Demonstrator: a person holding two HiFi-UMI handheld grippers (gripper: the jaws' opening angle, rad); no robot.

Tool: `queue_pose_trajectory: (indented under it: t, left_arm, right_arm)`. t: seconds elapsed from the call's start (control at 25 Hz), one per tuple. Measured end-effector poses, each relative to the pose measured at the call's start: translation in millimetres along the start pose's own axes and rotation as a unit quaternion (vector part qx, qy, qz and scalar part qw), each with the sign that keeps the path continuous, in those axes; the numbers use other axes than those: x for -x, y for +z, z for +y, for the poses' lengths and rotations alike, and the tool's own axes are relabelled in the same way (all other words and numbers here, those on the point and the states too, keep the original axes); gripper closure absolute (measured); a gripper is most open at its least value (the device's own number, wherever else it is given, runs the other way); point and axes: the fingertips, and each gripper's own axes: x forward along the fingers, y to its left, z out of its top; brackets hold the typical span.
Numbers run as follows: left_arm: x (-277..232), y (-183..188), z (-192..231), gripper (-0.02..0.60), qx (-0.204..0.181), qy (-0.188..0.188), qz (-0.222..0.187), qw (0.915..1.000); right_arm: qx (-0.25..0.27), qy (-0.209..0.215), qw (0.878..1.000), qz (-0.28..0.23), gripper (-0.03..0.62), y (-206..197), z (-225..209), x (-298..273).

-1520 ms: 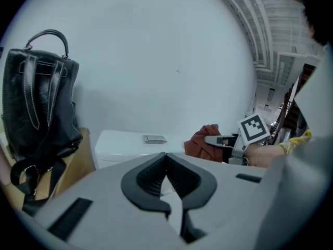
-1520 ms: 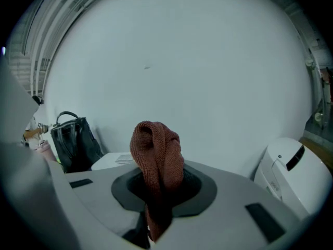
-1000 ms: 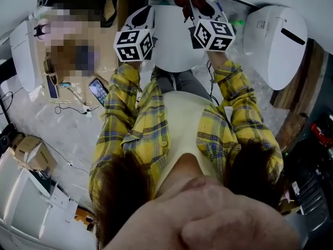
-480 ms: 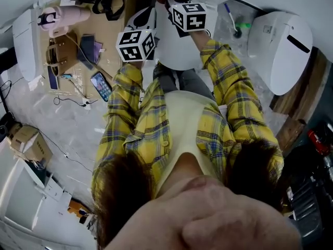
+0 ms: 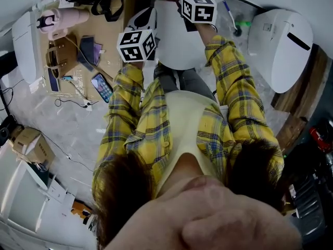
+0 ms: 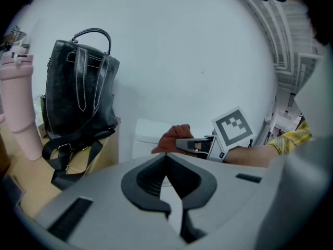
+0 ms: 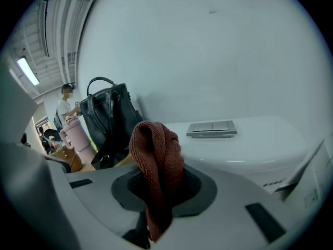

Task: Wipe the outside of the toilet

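Head view, floor: pale marbled floor (image 5: 78,134), cluttered toward its left edge with a phone (image 5: 100,86), cables and boxes.
Head view, toilet: we face the white toilet (image 5: 174,38) at the top edge. A second toilet (image 5: 281,40) stands near on the right, with a strip of floor between them.
Head view, arms: our plaid sleeves (image 5: 125,103) reach toward the toilet.
Left gripper view, tongs: left tongs (image 6: 175,208) all but together, only a thin slit showing, nothing in it.
Left gripper view, room: plain white wall (image 6: 182,51) ahead; black bag (image 6: 78,87) and pink tumbler (image 6: 18,103) at left, near the cistern (image 6: 148,134).
Right gripper view, tongs: right tongs (image 7: 155,217) clamped on the rust-red cloth (image 7: 156,160), which stands up from them.
Right gripper view, edges: the cistern top carries a flush plate (image 7: 211,129) toward its back edge, with open wall above.
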Motion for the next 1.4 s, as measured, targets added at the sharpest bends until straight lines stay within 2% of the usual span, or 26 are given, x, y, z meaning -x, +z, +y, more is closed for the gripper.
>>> queue_pose_trajectory:
  t: [0.72,1.16,1.28,1.4]
  left_arm:
    - [-35,-2,-51,0.574,-0.027,-0.061,0.020,0.9976]
    - [-47,-4,-71,0.574,-0.045,-0.079,0.034,0.9953]
    - [-48,-5,-74,0.574,-0.046,-0.082,0.036,0.9949]
    - [-49,-7,-75,0.574,-0.047,-0.083,0.038,0.9948]
  right_arm:
    - [-0.031,-0.107,0.994,-0.016,0.511,-21,-118,75]
    - [-0.045,-0.172,0.984,-0.005,0.511,-38,-187,115]
    - [-0.052,-0.189,0.981,-0.002,0.511,-41,-199,125]
    - [-0.053,-0.189,0.980,-0.007,0.511,-43,-196,133]
